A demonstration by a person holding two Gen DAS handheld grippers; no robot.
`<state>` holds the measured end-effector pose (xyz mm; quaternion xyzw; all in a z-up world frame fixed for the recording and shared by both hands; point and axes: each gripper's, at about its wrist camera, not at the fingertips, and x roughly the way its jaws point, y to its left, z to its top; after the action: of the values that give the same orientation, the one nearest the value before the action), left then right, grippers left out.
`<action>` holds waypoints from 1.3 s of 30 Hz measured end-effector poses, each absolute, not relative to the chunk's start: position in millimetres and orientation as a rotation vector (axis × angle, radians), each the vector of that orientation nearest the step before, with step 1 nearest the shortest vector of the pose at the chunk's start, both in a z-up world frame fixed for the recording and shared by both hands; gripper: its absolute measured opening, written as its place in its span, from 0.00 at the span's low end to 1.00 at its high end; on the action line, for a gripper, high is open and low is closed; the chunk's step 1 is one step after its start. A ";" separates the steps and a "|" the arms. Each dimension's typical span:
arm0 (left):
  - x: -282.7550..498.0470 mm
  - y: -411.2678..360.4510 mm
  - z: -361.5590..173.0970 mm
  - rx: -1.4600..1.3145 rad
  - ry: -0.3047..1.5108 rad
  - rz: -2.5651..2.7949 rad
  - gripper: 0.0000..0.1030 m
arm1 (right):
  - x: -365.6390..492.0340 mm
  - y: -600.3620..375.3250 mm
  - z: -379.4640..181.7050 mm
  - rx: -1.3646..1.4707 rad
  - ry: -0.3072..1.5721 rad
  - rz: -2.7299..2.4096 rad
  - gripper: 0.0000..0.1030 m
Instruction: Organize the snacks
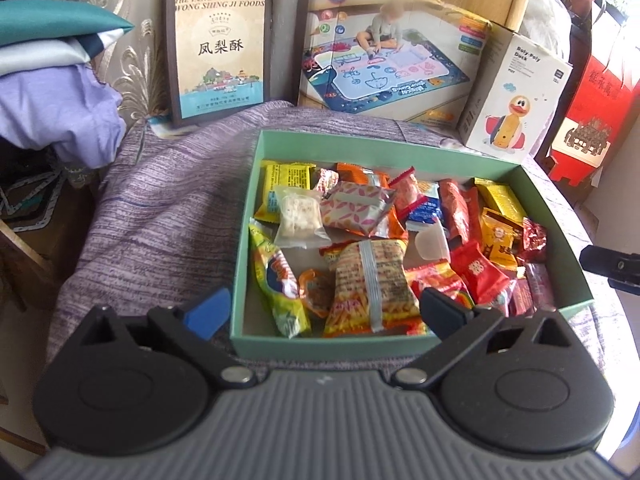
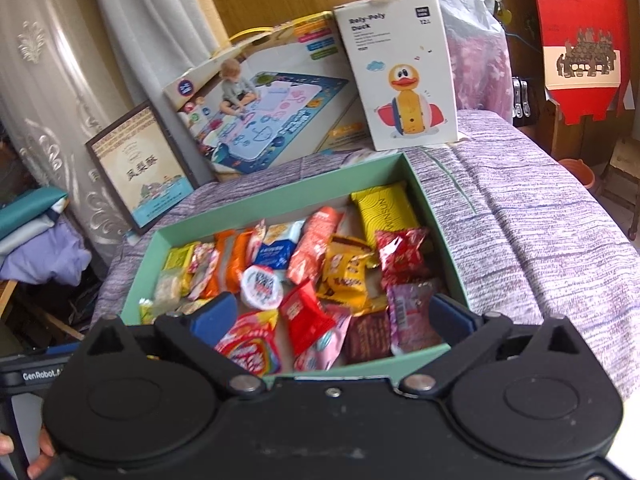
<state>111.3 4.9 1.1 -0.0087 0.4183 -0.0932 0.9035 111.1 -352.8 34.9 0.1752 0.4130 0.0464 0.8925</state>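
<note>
A green box (image 1: 248, 216) full of wrapped snacks sits on a purple cloth; it also shows in the right wrist view (image 2: 436, 216). My left gripper (image 1: 326, 312) is open and empty, hovering at the box's near edge above an orange striped snack bag (image 1: 368, 280). My right gripper (image 2: 334, 320) is open and empty, over the box's near right end above a red packet (image 2: 304, 316) and a rainbow packet (image 2: 252, 348). A yellow packet (image 2: 384, 208) lies at the far end. The right gripper's tip shows at the left view's right edge (image 1: 612, 266).
A pineapple-cake box (image 1: 220, 52), a play-mat box (image 1: 384, 60) and a Roly-Poly Duck box (image 1: 516, 100) stand behind the green box. Folded cloths (image 1: 52, 80) lie at the left. A red carton (image 2: 580, 36) stands at the right. Purple cloth (image 2: 540, 220) spreads right of the box.
</note>
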 end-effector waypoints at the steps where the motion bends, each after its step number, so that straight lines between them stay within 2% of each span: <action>1: 107.5 5.6 2.8 -0.016 0.862 -0.194 1.00 | 106.2 -351.0 37.2 0.360 0.857 0.099 1.00; 10: 75.9 15.2 10.8 -0.006 0.858 -0.184 1.00 | 72.4 -337.9 45.8 0.345 0.887 0.139 1.00; 18: 55.7 28.1 -4.5 -0.013 0.897 -0.152 1.00 | 49.6 -328.4 37.2 0.320 0.948 0.167 1.00; 39: 50.4 39.8 -33.5 -0.009 0.981 -0.086 1.00 | 58.0 -319.4 19.0 0.242 1.058 0.155 1.00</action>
<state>50.4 39.8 -33.5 -0.0043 0.4708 -0.0414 0.8813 58.0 -319.4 19.0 0.1152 0.5027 0.0736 0.8536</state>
